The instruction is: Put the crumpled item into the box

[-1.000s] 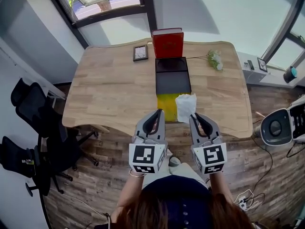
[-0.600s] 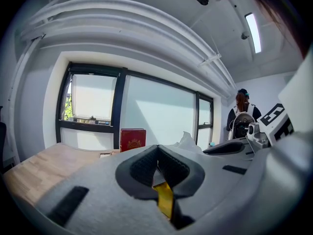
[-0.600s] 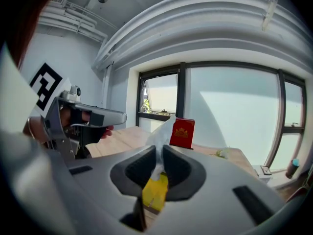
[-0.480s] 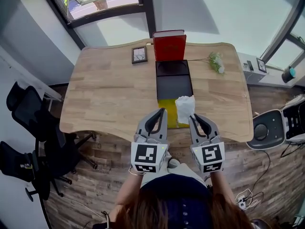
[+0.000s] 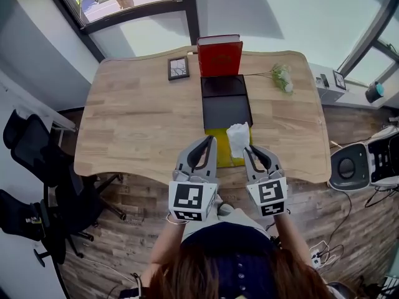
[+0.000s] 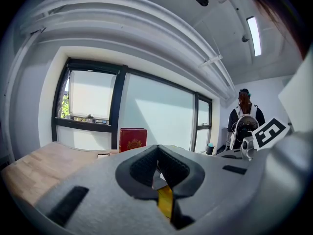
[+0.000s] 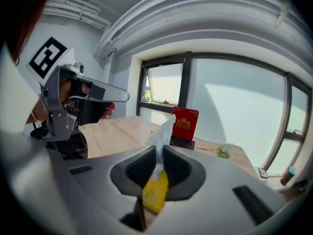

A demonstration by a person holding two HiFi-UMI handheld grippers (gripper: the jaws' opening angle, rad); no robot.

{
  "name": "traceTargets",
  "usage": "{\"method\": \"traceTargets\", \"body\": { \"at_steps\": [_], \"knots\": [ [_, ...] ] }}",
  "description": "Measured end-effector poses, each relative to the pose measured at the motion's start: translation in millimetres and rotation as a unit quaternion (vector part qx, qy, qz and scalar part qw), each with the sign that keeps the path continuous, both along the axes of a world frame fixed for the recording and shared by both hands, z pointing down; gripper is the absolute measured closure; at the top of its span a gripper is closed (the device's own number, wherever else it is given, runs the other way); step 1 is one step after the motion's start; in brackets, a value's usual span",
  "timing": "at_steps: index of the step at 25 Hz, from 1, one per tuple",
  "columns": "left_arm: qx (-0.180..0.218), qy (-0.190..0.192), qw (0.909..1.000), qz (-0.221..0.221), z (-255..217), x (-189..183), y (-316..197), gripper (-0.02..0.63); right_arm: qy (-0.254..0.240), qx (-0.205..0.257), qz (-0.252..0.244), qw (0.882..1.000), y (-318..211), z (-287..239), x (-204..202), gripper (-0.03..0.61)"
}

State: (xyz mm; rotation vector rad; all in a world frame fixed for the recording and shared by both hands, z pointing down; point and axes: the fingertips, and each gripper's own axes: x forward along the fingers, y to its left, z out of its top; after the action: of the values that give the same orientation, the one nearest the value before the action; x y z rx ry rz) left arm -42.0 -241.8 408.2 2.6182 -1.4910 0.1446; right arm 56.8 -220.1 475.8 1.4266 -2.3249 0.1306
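Note:
The crumpled item, a white tissue point(image 5: 239, 138), stands up from my right gripper point(image 5: 247, 150), which is shut on its lower end. In the right gripper view the tissue point(image 7: 164, 131) rises between the closed pads. It hangs over the near table edge, above a yellow sheet point(image 5: 219, 143) and just short of the open black box point(image 5: 226, 111). My left gripper point(image 5: 209, 143) is alongside on the left, shut, with nothing in it. In the left gripper view the left gripper point(image 6: 157, 171) has its pads together.
A red book point(image 5: 219, 56) stands behind the box, with a small picture frame point(image 5: 178, 68) to its left. A flower sprig point(image 5: 282, 78) lies at the back right of the wooden table point(image 5: 137, 117). Black office chairs point(image 5: 31, 167) stand on the floor at left.
Both grippers have moved forward over the near table edge. The tissue has travelled with the right gripper and is now closer to the box.

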Motion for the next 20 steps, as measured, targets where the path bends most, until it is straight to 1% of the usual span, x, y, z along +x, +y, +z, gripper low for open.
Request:
{"method": "traceTargets", "body": {
  "at_steps": [10, 20],
  "knots": [
    [-0.006, -0.002, 1.0000, -0.004, 7.1, -7.5, -10.3, 0.588, 0.031, -0.026, -0.023, 0.999, -17.0, 38.3, -6.6, 0.525],
    [-0.008, -0.002, 0.9999, -0.015, 11.5, -17.7, -17.0, 0.588, 0.073, -0.058, -0.047, 0.995, -33.9, 77.6, -13.3, 0.525]
  ]
}}
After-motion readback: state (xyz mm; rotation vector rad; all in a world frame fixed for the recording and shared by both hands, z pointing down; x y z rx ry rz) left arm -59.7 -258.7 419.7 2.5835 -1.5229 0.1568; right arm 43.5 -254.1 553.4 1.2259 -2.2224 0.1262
